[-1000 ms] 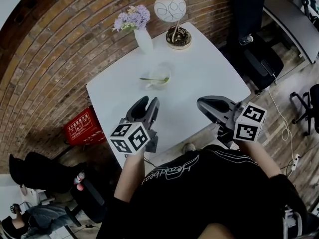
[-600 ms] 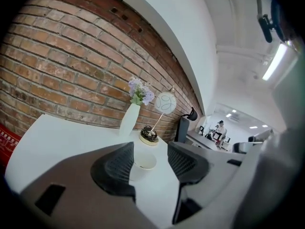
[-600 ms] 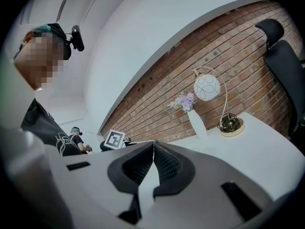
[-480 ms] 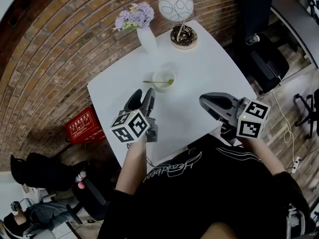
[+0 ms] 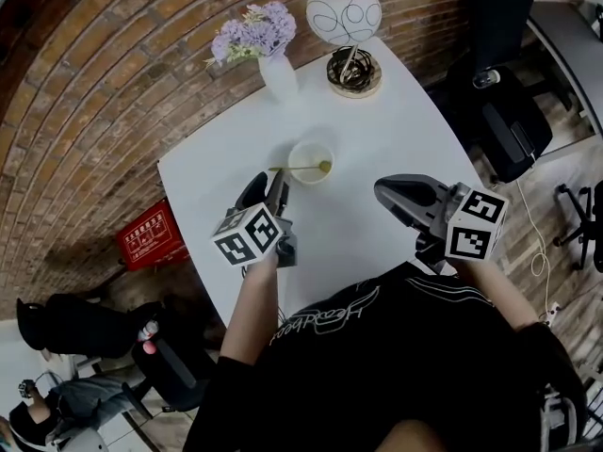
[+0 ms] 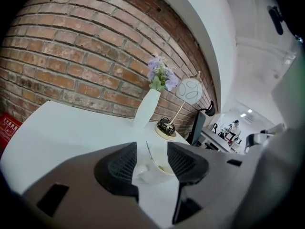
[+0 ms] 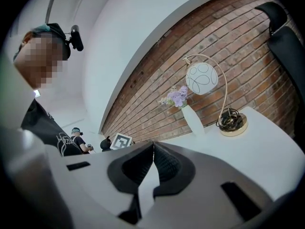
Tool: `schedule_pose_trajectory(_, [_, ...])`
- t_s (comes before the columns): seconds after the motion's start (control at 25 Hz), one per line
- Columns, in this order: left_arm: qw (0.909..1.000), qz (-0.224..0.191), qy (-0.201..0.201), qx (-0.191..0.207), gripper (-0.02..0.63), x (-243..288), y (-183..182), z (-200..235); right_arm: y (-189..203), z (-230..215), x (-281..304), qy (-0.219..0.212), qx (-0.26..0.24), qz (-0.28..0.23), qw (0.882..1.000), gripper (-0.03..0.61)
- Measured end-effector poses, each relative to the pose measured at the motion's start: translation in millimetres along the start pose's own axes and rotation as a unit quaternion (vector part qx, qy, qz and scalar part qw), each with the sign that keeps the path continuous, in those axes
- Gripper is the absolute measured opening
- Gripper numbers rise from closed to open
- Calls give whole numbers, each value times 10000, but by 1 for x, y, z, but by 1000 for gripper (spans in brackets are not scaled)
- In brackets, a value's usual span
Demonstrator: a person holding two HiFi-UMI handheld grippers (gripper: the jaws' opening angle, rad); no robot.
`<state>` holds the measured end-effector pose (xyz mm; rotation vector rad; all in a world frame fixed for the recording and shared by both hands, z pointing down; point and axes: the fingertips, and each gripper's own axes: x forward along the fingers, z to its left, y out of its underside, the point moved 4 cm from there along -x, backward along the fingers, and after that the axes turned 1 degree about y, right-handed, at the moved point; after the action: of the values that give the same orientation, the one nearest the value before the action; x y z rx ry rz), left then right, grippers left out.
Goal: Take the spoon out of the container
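Observation:
A small white cup (image 5: 311,161) stands mid-table on the white table (image 5: 217,172). A green-tipped spoon (image 5: 300,168) lies across the cup, its thin handle pointing left over the rim. My left gripper (image 5: 270,186) hovers just short of the cup on its near-left side. Its jaws are open with nothing between the pads. In the left gripper view the cup (image 6: 155,170) and spoon handle (image 6: 149,151) show in the gap of the left gripper (image 6: 152,157). My right gripper (image 5: 384,193) hangs over the table's near right, and the right gripper (image 7: 153,149) is shut and empty.
A white vase of purple flowers (image 5: 271,69) and a globe lamp on a gold base (image 5: 354,72) stand at the table's far edge. A red crate (image 5: 151,235) sits on the floor at left. A black chair (image 5: 513,125) stands at right. Behind runs a brick wall (image 5: 113,83).
My left gripper has moved forward and now sits close to the cup. The right gripper has hardly shifted.

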<state>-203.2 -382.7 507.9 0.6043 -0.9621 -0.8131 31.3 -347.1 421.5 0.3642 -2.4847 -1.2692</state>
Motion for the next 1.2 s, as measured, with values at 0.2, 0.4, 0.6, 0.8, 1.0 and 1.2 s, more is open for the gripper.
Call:
schedule_pose_trajectory(0.2, [9997,113,-140,-156,172,18,6,9,-2,-14,10,-61,90,142,9998,-3])
schedule_pose_trajectory(0.4, [9994,139,-205,-258,122,26,8,13,-3,-27,13,-12,152,193,9997,-3])
schedule_pose_trajectory(0.6, [9993,83,-195,-305,69,29,8,10,-5,-37,13,16,248,169,9995,-3])
schedule_pose_trajectory(0.8, [9996,66,-205,-198,29,31,10,6,-4,-40,14,1,387,135,9992,-3])
schedule_pose_trajectory(1.0, [9995,59,-197,-248,21,29,10,4,-3,-41,11,22,416,123,9991,-3])
schedule_pose_trajectory(1.2, [9998,13,-127,-164,17,26,8,0,1,-38,10,-20,537,78,9985,-3])
